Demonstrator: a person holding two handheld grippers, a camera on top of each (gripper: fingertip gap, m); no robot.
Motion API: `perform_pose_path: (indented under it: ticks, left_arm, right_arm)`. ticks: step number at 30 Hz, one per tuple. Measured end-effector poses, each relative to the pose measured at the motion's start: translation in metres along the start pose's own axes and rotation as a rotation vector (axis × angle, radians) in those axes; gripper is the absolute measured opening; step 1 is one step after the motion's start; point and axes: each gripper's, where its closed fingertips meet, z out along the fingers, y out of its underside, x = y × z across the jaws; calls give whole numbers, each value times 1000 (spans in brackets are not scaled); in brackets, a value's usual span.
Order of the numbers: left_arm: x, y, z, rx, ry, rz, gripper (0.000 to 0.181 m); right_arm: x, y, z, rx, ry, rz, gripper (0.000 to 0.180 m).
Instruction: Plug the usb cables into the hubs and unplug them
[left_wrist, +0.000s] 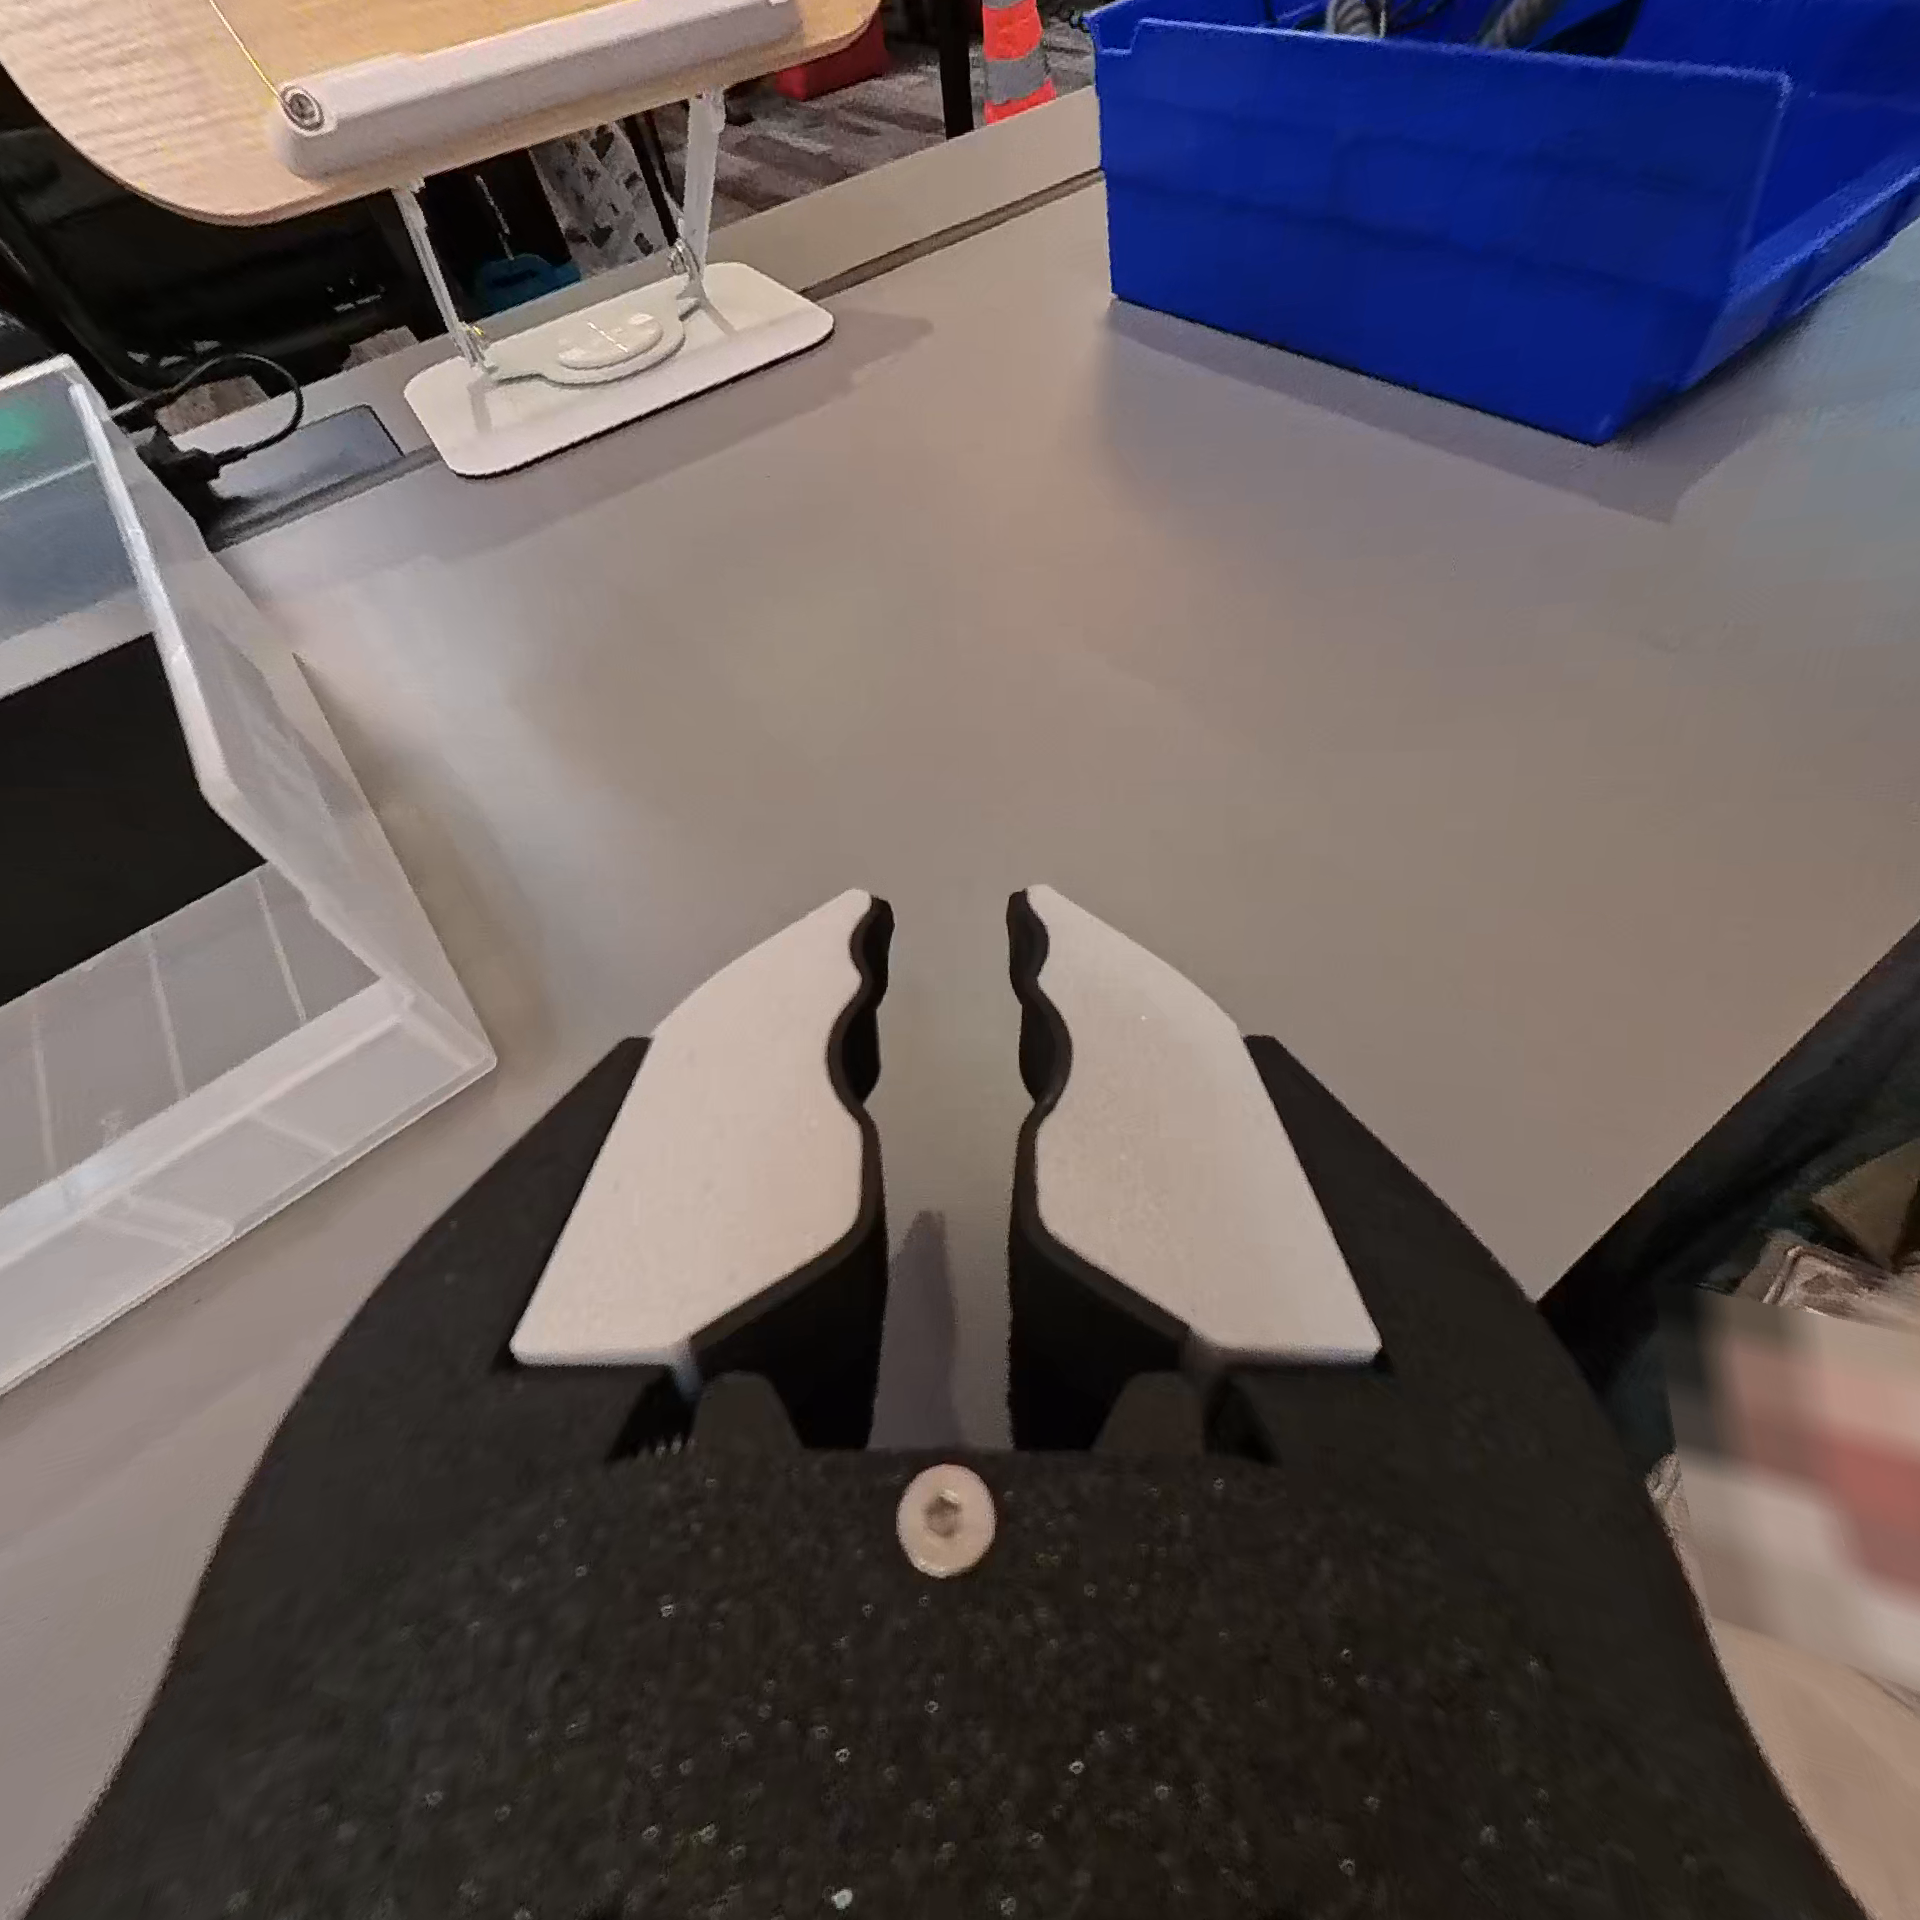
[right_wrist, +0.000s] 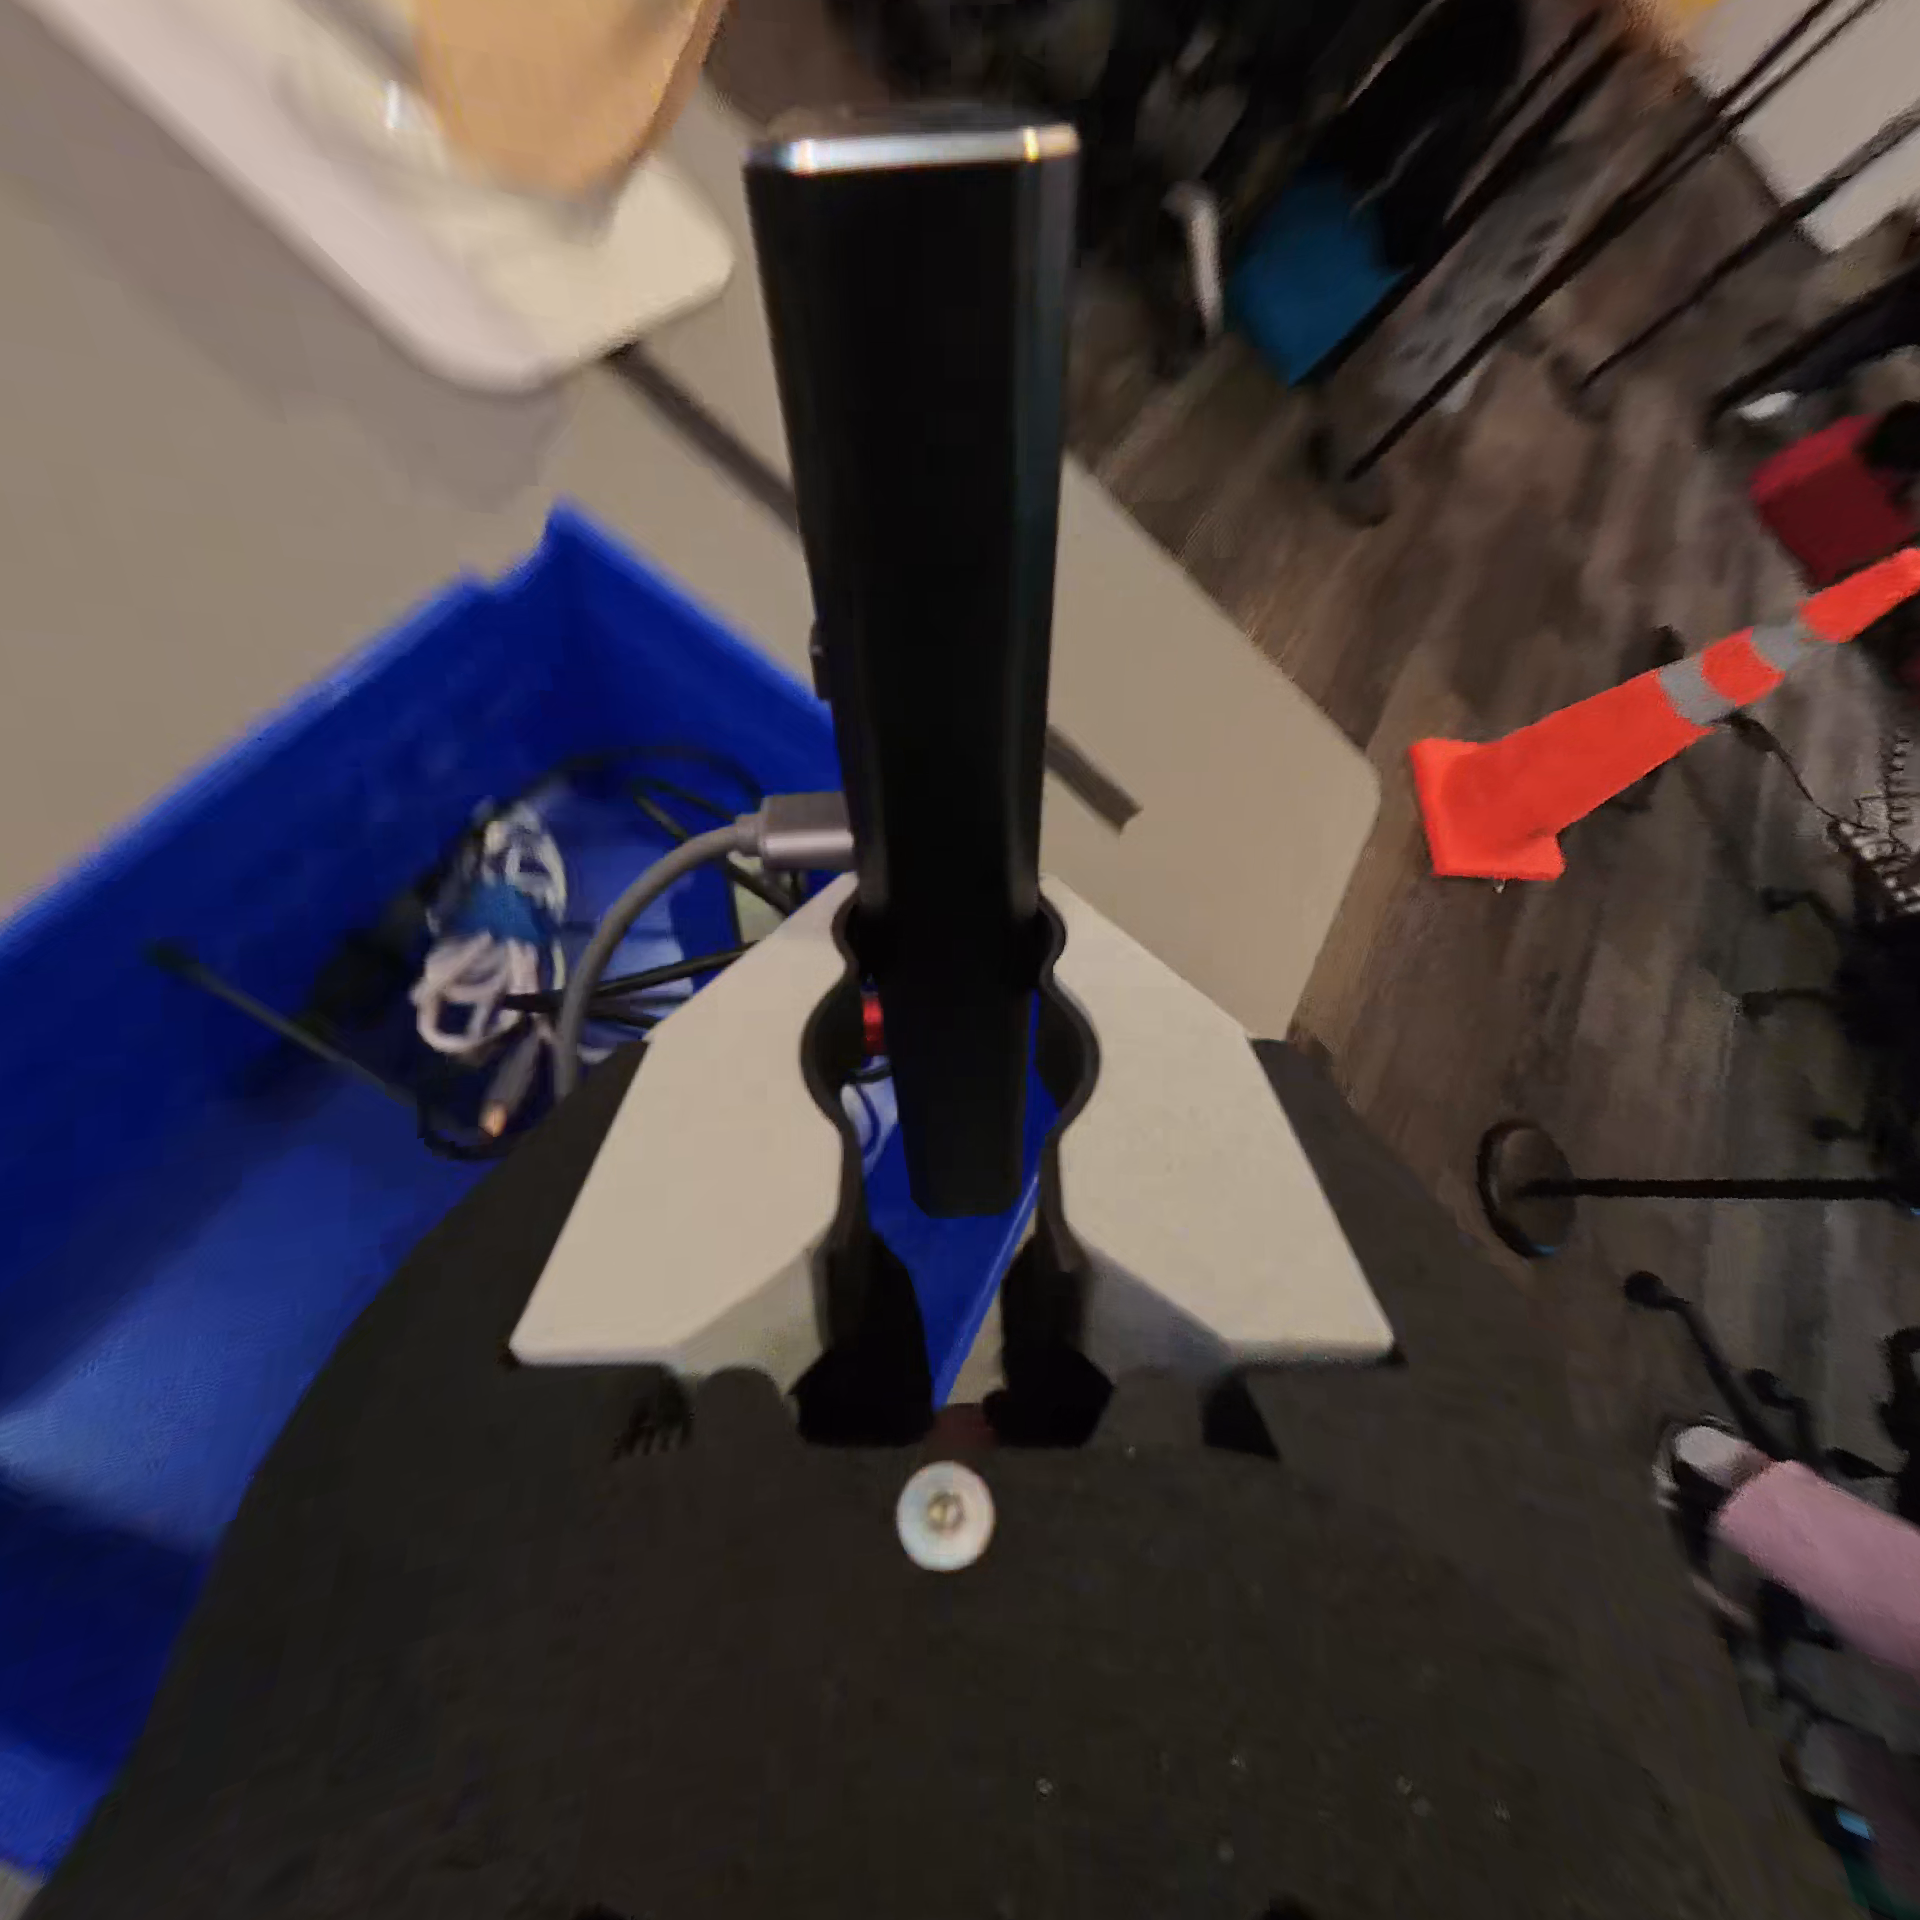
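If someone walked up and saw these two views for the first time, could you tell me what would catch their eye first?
Probably the long black hub standing straight out of the right gripper, clamped between its fingers, with a grey cable plugged into its left side. Just behind and to its left sits the bright blue bin with tangled cables in it, on the grey table. The left gripper hangs empty and slightly open above that table.

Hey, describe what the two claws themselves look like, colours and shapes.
Both match: the left claw and right claw each have a black, speckled, rounded body, one silver screw at centre, and two pale grey fingers with wavy black inner edges. No cables or sleeves show.
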Motion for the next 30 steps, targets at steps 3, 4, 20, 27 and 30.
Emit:
perform_pose_path:
  ticks: [3, 4, 20, 27, 30]
  left_arm:
    - [1, 0, 2, -3, 6, 1, 22]
    - [2, 0, 2, -3, 6, 6, 22]
    - [-39, -11, -14, 106, -131, -68, 41]
    - [-74, -12, -31, 151, -329, -115, 51]
    - [-91, -10, -38, 162, -426, -110, 51]
  right_arm:
    - [-21, 25, 29, -145, -88, -95, 28]
    - [-28, 30, 37, -178, -126, -116, 28]
    - [-28, -14, 6, -247, -281, -114, 54]
    - [-60, -29, -103, 204, 51, 204, 52]
    - [-100, 16, -114, 380, 127, 496, 51]
